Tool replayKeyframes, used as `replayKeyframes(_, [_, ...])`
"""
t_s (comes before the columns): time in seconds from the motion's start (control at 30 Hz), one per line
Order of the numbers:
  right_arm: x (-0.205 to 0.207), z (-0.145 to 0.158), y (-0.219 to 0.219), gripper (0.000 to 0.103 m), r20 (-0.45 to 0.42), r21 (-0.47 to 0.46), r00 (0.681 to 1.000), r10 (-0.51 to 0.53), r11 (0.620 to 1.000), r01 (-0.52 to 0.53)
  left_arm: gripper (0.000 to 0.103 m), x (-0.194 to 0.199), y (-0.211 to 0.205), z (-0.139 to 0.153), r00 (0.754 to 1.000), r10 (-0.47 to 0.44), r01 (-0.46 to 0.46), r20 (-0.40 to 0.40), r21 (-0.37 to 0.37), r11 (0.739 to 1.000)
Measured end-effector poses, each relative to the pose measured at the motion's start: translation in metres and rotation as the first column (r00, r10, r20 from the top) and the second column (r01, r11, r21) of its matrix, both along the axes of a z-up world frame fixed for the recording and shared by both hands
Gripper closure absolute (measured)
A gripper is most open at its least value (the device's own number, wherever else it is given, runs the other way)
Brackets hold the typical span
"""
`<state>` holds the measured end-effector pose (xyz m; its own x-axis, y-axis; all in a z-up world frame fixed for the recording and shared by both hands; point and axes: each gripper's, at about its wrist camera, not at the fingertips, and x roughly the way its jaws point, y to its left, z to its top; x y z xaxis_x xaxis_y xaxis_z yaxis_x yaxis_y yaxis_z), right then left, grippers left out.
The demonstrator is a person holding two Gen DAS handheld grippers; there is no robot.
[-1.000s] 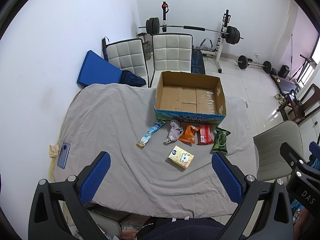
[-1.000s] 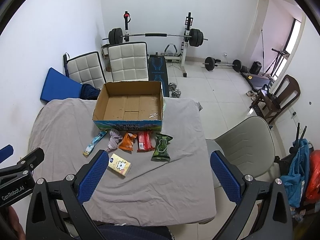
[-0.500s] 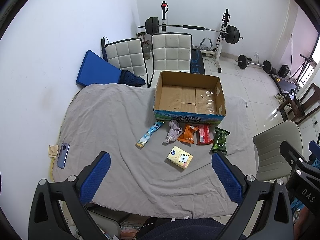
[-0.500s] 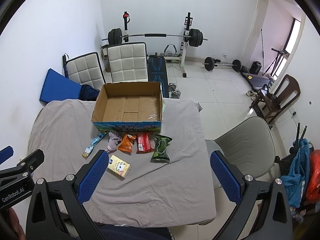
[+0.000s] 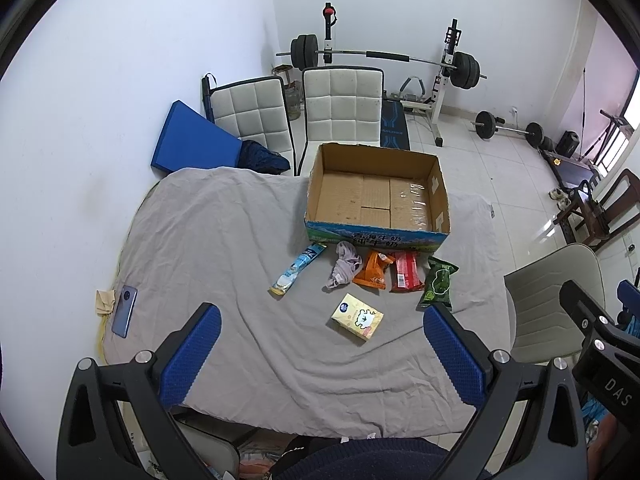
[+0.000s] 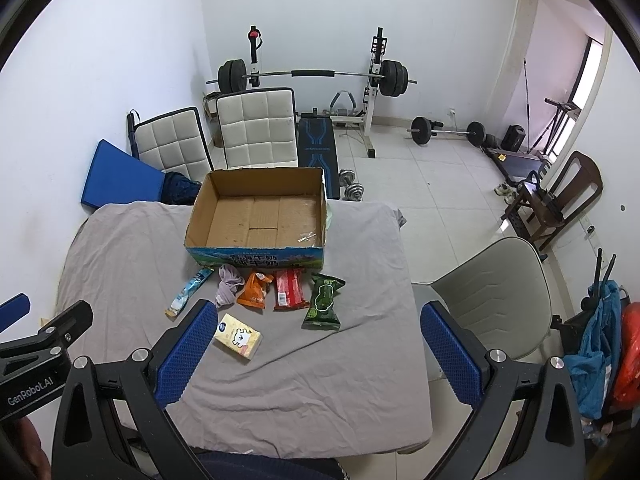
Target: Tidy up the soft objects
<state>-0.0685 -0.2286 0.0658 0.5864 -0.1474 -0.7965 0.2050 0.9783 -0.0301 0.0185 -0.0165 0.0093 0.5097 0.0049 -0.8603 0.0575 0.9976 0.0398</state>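
Note:
An empty cardboard box stands at the far side of a table under a grey cloth. In a row before it lie a light blue packet, a crumpled pale cloth, an orange packet, a red packet and a green packet. A yellow tissue pack lies nearer to me. My left gripper and right gripper hover open high above the table's near edge, both holding nothing.
A phone and a paper scrap lie at the table's left edge. Two white padded chairs and a blue mat stand behind the table, a beige chair to its right. Weight equipment fills the back of the room.
Both views have drifted very slightly; the objects on the table have not moved and both grippers stay open.

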Motion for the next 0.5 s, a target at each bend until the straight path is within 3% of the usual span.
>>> replayKeyframes(0.27, [0.013, -0.009, -0.014, 0.0, -0.009, 0.033, 1.0, -0.012, 0.999, 0.012, 0.0, 0.017, -0.004, -0.013, 1.0, 0.009, -0.009, -0.018, -0.008, 1.0])
replayKeyframes(0.43, [0.055, -0.06, -0.047, 0.0, -0.111, 0.084, 0.993, -0.049, 0.995, 0.058, 0.0, 0.065, 0.002, -0.068, 0.989, 0.058, -0.066, -0.138, -0.06, 0.996])
replayKeyframes(0.5, [0.072, -0.088, -0.061, 0.0, -0.16, 0.106, 0.985, -0.059, 0.991, 0.077, 0.0, 0.087, 0.002, -0.109, 0.974, 0.075, -0.095, -0.214, -0.083, 0.992])
